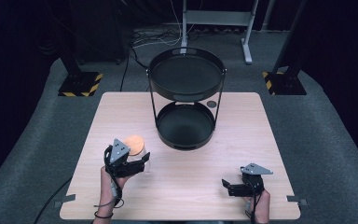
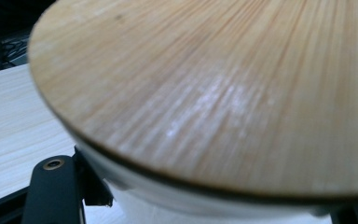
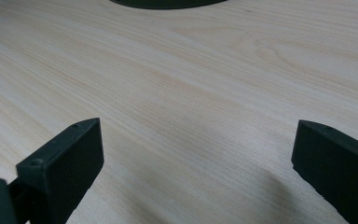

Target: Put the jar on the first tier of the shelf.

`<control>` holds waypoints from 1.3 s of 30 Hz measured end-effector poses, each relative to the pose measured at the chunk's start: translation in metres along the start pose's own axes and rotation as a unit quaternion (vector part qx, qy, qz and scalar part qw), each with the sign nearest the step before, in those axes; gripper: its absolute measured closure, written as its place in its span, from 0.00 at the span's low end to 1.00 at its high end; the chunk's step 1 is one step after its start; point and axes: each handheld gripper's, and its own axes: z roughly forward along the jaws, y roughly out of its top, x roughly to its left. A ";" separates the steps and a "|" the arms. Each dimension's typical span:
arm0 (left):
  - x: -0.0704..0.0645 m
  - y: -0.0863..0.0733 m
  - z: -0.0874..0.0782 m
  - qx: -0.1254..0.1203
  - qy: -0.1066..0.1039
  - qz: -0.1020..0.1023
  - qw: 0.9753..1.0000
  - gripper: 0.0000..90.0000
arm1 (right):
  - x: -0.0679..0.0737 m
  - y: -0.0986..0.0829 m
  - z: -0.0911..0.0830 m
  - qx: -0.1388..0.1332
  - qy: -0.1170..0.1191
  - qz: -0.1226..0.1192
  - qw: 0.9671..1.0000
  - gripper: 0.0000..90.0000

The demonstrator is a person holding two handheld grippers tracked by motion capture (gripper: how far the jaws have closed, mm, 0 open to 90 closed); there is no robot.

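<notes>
1. The left tongs [image 1: 142,161] sit around a small white jar [image 1: 140,156] with a round bamboo lid [image 1: 134,143], near the table's left front. In the left gripper view one black jaw lies against the white wall just under the lid's rim; the other side is barely visible, so I cannot tell whether they are clamped or merely set around it.
2. The right tongs [image 1: 227,185] rest low over the table's right front, jaws spread wide with bare wood between them.
3. Risk, as I judge it: the jar wall looks smooth and curved, so a grip just beneath the overhanging lid could slip upward and lever the lid off, or tip the jar if squeezed off-centre.
4. A second risk: the lid may sit loosely, so any tilt during a lift could let it slide.
5. The lid is a flat disc with fine straight grain and a dull sheen [image 2: 205,93]; the body beneath is glossy white.
6. The table [image 1: 242,140] is pale, matte wood with long grain.
7. Beyond stands a two-tier rack [image 1: 186,100] of round black trays joined by thin rods, apparently metal; its raised rims could catch a low-carried jar.
</notes>
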 end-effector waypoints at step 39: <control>-0.016 0.035 0.042 0.000 -0.036 0.022 0.999 0.28 | 0.000 0.000 0.000 0.000 -0.001 -0.001 1.000 0.02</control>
